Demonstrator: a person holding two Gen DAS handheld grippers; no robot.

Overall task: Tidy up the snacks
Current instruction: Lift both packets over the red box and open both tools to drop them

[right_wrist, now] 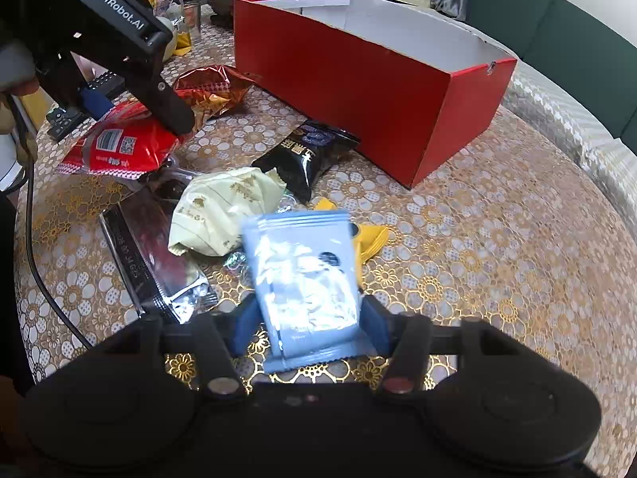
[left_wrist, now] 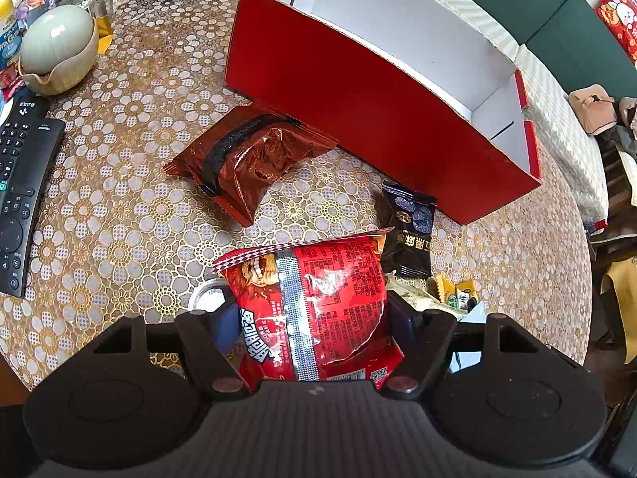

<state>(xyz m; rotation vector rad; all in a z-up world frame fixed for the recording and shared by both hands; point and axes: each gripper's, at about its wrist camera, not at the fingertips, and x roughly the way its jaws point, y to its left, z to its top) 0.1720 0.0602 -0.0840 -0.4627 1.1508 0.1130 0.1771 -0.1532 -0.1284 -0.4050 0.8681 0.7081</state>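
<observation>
My left gripper is shut on a red snack bag, held just above the table; the bag also shows in the right wrist view under the left gripper. My right gripper is shut on a light blue packet, lifted off the table. The open red box with a white inside stands ahead of both, also in the right wrist view. A dark red foil bag, a black packet, a pale green packet and a silver-black packet lie on the table.
The round table has a gold floral cloth. Small yellow candies lie by the blue packet. Remote controls and a bowl with an egg-shaped thing sit at the left. A green sofa lies beyond the table.
</observation>
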